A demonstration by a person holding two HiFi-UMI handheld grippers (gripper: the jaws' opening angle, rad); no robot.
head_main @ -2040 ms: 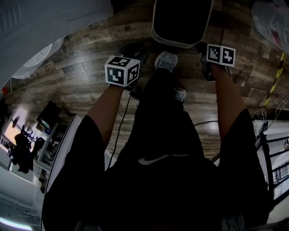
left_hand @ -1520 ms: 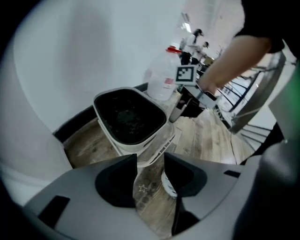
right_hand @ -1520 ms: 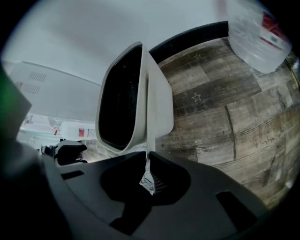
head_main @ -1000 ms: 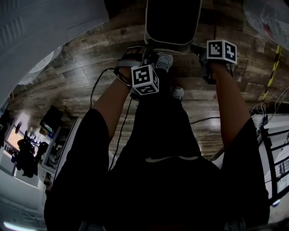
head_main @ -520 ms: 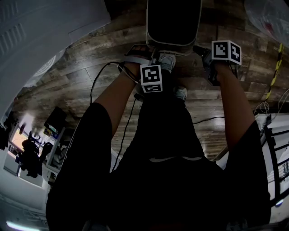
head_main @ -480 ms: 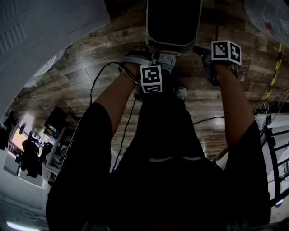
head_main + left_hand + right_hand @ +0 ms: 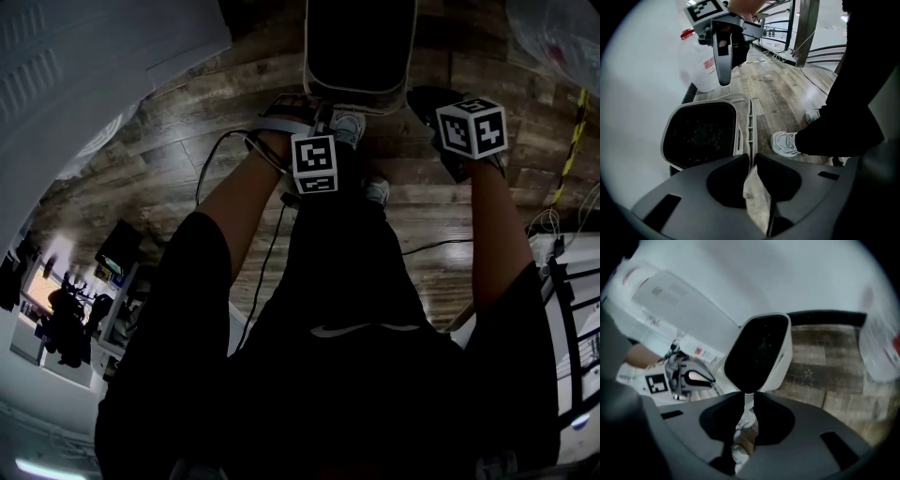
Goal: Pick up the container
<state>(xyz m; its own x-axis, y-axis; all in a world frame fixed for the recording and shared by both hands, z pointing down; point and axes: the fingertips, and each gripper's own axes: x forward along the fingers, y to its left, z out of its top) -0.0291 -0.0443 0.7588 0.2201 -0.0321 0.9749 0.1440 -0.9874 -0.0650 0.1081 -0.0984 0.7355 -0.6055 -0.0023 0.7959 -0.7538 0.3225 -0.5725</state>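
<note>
The container [image 7: 361,47] is a white bin with a dark inside, standing on the wood floor ahead of the person's feet. My left gripper [image 7: 319,105] is at its near left corner. In the left gripper view the bin [image 7: 701,136] lies to the left and its white ribbed side strip [image 7: 750,124] runs into the narrow gap of my left gripper [image 7: 752,160], whose jaws are closing tight on it. My right gripper [image 7: 424,97] is by the near right corner. In the right gripper view the bin [image 7: 759,350] stands just past my right gripper [image 7: 749,398], whose jaws are opening with a bit of white rim at the tips.
A clear plastic bag [image 7: 562,37] lies at the far right, and a white jug with a red cap [image 7: 701,70] stands beyond the bin. The person's shoes [image 7: 345,127] are right behind the bin. A cable [image 7: 262,272] hangs at the left, and a metal railing [image 7: 806,28] stands at the right.
The left gripper swung right to the bin's near left corner, then held still. In the last half second the right gripper's cube turned and shifted a little right and down.
</note>
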